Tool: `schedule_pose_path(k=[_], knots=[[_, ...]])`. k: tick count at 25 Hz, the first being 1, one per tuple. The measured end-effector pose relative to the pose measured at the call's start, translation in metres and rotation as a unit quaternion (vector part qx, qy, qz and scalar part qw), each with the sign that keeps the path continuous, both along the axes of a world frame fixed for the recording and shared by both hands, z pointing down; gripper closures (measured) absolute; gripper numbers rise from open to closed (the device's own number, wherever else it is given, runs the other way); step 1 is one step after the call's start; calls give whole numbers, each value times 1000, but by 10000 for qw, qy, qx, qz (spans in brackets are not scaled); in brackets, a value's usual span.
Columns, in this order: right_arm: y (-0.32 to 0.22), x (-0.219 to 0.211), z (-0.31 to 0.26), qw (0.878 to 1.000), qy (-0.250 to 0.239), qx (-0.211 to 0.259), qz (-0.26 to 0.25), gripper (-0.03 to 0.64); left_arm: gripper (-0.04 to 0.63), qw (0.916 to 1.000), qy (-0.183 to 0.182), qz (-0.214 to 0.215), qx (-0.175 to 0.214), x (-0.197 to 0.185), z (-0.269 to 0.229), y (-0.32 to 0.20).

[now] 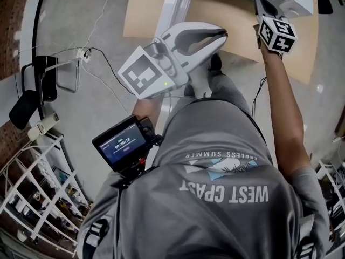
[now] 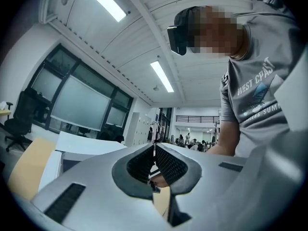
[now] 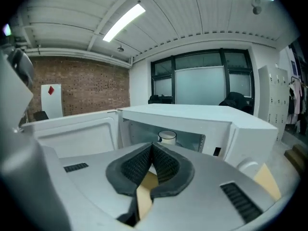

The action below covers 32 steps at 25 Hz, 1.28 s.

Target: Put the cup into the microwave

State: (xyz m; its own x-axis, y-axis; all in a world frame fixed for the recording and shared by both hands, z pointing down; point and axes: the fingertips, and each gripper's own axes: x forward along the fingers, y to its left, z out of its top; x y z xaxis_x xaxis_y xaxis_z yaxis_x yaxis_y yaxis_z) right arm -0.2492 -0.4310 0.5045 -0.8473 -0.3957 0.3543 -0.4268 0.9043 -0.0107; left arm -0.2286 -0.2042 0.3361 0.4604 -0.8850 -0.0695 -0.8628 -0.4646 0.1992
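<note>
Cup (image 3: 167, 137) inside the open microwave (image 3: 202, 115), centre of the right gripper view.
The door (image 3: 77, 134) stands open at the left of the frame. The right gripper (image 3: 152, 146) is below the cup and apart from it, its jaws pressed together on nothing. The left gripper (image 2: 154, 146), upper centre in the head view, has its jaws together too, with nothing between them.

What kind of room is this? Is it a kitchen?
Probably an office or lab, not a home kitchen: long ceiling lights, big glass partitions and an office chair.
</note>
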Motion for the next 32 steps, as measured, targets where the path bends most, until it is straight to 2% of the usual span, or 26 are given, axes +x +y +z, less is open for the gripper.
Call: schedule_pose_path(k=[3,6,9,16,22,32], knots=[[25,17,-14,9995,-290,-42,-108,598,572,9999,-96,115,52,9,12,14],[56,28,-28,9978,-497,7,-443,598,572,9994,-268,207,45,16,31,28],[81,39,-42,9954,-579,205,-734,598,572,9985,-459,274,67,21,47,35],[126,71,-78,9911,-806,354,-997,597,572,9969,-585,478,213,32,57,45],[126,107,-139,9892,-905,545,-1019,598,572,9941,-751,685,368,44,25,20],[137,147,-213,9872,-1004,483,-1143,598,572,9905,-908,929,449,69,-26,-8]])
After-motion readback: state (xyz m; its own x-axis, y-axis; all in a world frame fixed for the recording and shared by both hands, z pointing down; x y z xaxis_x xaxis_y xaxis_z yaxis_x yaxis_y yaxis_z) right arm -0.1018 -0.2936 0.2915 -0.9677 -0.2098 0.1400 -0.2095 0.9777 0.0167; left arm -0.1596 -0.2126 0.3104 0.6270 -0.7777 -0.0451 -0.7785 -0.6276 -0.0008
